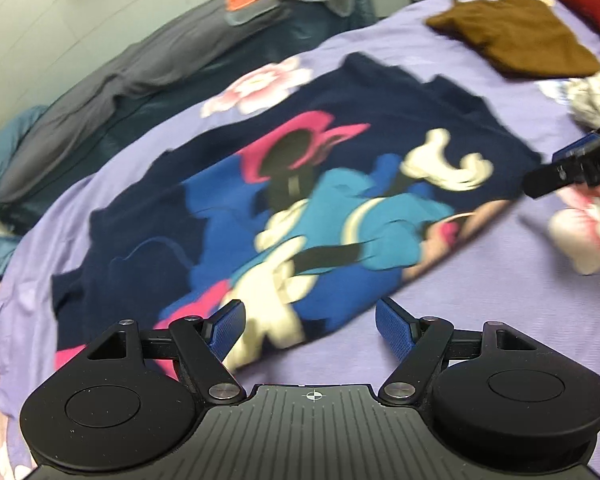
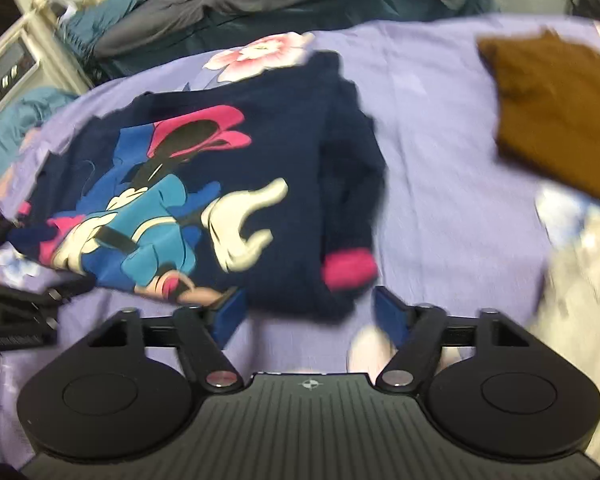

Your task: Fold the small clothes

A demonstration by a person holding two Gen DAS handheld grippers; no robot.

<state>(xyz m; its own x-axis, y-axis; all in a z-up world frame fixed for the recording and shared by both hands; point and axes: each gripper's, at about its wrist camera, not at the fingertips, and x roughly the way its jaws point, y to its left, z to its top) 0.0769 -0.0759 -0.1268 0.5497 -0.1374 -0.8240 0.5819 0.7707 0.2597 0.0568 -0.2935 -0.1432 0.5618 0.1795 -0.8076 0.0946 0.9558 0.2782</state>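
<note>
Left wrist view: the left tool [image 1: 310,330] is spread, empty, above the navy cartoon-print sweater [image 1: 300,184] lying on the lilac floral bedsheet [image 1: 480,264]. At two o'clock lies a brown knitted garment [image 1: 516,36]. The right tool [image 2: 306,314] is likewise spread, pinching nothing.

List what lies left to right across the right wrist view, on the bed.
Other tongs → navy cartoon sweater → bare purple bedsheet → brown garment.
</note>
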